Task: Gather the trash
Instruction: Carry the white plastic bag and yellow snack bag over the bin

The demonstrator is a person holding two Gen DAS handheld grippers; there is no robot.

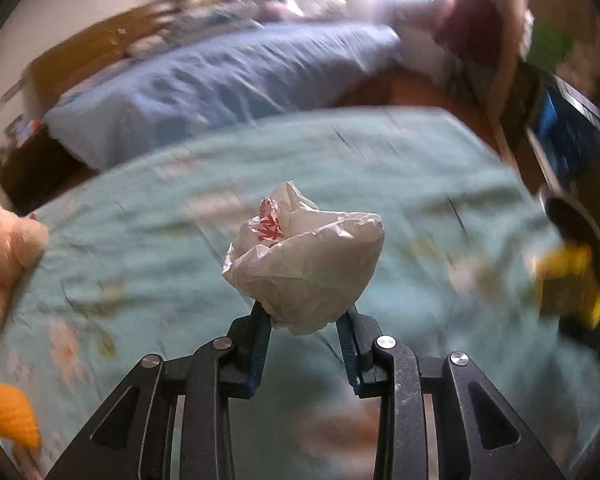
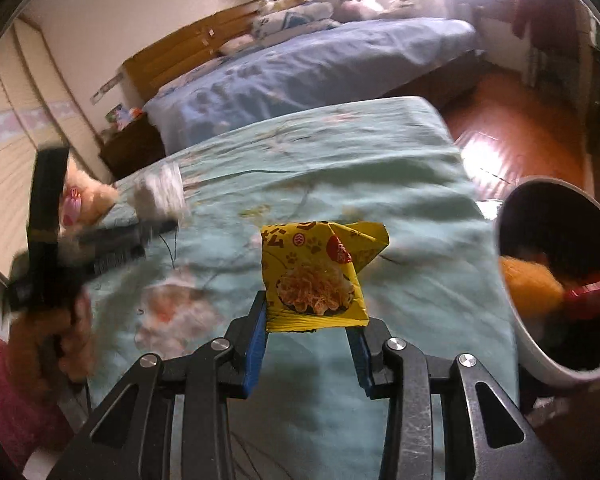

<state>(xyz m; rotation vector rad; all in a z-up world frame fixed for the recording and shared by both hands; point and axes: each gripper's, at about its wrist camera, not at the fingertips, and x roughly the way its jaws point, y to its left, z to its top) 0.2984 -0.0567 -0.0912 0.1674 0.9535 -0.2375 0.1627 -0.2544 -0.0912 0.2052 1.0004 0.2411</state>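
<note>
- Room: bedroom with pale walls, bright window glare far ahead of both tools, orange-brown wood floor [image 2: 512, 132] ahead and to the right.
- Blue-covered bed [image 2: 300, 68] well beyond the tools, wooden headboard at its left end, pillows blurred.
- Teal floral bedspread [image 2: 340, 168] directly beneath and ahead of both tools; wrinkled, pale flower print.
- Round white-walled bin [image 2: 540, 344] just right of the right gripper, dark inside, tilted toward the camera; orange fluffy item [image 2: 530, 284] and red packet [image 2: 588, 290] inside.
- Plush toy [image 1: 4, 248] on the bedspread, far left of the left gripper.
- White plastic bag [image 1: 304, 264], crumpled into a ball with red print on top, clamped at its lower end in the left gripper [image 1: 306, 320]; bulk pointing forward past the fingertips, clear of the bedspread. No distinct long axis.
- Yellow snack wrapper [image 2: 316, 276] pinched along its bottom edge by the right gripper [image 2: 312, 320]; long axis running away from the tool, printed face toward the camera, top corner folded rightward, near the bin.
</note>
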